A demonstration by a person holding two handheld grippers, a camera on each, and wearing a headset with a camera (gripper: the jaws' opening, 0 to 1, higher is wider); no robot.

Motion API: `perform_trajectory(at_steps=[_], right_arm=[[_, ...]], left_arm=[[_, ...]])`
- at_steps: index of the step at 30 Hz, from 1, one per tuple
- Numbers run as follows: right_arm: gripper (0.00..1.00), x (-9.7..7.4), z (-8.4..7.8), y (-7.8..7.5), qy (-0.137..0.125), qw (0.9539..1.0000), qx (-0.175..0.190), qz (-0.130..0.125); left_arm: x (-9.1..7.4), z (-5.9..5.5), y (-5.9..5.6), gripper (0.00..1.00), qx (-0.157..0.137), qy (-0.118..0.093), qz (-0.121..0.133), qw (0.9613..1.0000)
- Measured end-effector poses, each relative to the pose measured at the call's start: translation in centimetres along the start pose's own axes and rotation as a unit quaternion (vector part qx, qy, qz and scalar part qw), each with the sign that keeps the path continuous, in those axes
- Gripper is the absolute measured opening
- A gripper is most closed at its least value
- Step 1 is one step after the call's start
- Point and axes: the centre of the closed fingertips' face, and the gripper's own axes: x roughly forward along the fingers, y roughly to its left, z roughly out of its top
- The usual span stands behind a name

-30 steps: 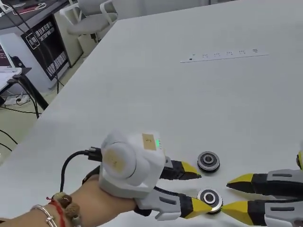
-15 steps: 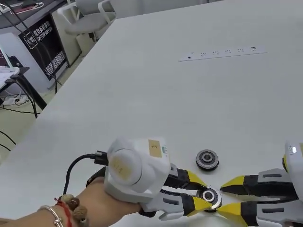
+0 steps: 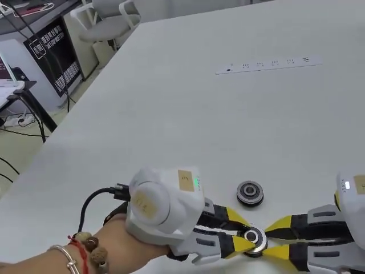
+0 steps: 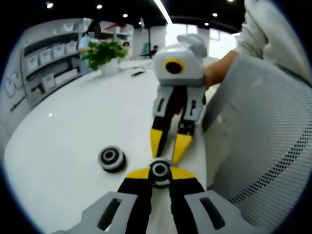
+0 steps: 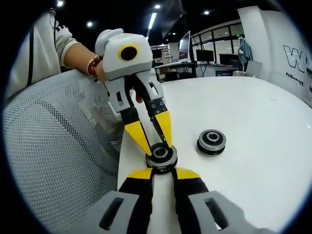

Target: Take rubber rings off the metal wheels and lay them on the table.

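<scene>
Wheel [image 3: 252,238]: pinched in left gripper [image 4: 160,173] tips; right gripper [image 5: 163,171], jaws slightly parted, directly opposite at its rim.

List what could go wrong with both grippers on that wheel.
1. The near wheel lies close to the table edge; a slipped pull by the right gripper might knock it off.
2. The left gripper and the right tips nearly meet, so they may clash.
3. A jerk could send it into the far wheel.

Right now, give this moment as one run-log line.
left hand-held gripper: grips near wheel | right hand-held gripper: tips at it | far wheel: untouched
</scene>
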Motion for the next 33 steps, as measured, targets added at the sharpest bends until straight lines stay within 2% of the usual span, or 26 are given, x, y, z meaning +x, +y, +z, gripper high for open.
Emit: perform_trajectory(at_steps=[3, 4, 5, 8, 10, 12, 16, 18, 20, 24, 31, 33], right_arm=[[0.03, -0.2, -0.1, -0.2, 0.004, 1.0000, -0.004, -0.003], [0.00, -0.3, 0.0, -0.8, 0.001, 0.9997, -0.004, -0.024], [0.00, -0.2, 0.0, -0.3, 0.004, 1.0000, -0.002, -0.008], [0.00, -0.2, 0.0, -0.6, 0.001, 0.9995, 0.028, -0.017], [0.00, -0.3, 0.0, -0.7, -0.004, 0.9976, 0.066, -0.021], [0.00, -0.4, 0.0, -0.9, -0.010, 0.9960, 0.086, -0.020], [0.00, -0.7, 0.1, -1.1, -0.029, 0.9880, 0.151, -0.012], [0.00, -0.9, 0.6, -1.1, -0.048, 0.9817, 0.184, -0.004], [0.00, -1.0, 0.3, -1.2, -0.045, 0.9819, 0.184, -0.005], [0.00, -1.0, 0.4, -1.1, -0.053, 0.9744, 0.219, 0.004], [0.00, -1.2, 1.3, -0.8, -0.073, 0.9648, 0.252, 0.016], [0.00, -1.2, 1.4, -0.7, -0.072, 0.9654, 0.250, 0.017]], left_arm=[[0.0, 0.0, 0.0, 0.14, 0.003, 0.001, 0.001, 1.0000], [0.0, 0.0, 0.0, 0.14, 0.004, 0.000, 0.001, 1.0000], [0.0, 0.0, 0.0, 0.14, 0.003, 0.000, 0.002, 1.0000], [0.0, 0.1, 0.0, 0.14, 0.005, 0.000, 0.002, 1.0000], [0.0, 0.1, 0.0, 0.14, 0.005, -0.001, 0.003, 1.0000], [0.0, 0.1, 0.1, 0.13, 0.005, -0.003, 0.002, 1.0000], [0.0, 0.0, 0.2, 0.13, 0.004, -0.006, 0.003, 1.0000], [0.0, 0.0, 0.2, 0.13, 0.005, -0.006, 0.003, 1.0000], [0.0, 0.0, 0.2, 0.13, 0.005, -0.006, 0.002, 1.0000], [0.0, 0.0, 0.3, 0.13, 0.005, -0.008, 0.002, 1.0000], [0.0, 0.0, 0.3, 0.13, 0.008, -0.005, 0.001, 0.9999], [0.0, 0.0, 0.3, 0.13, 0.010, -0.005, 0.001, 0.9999]])
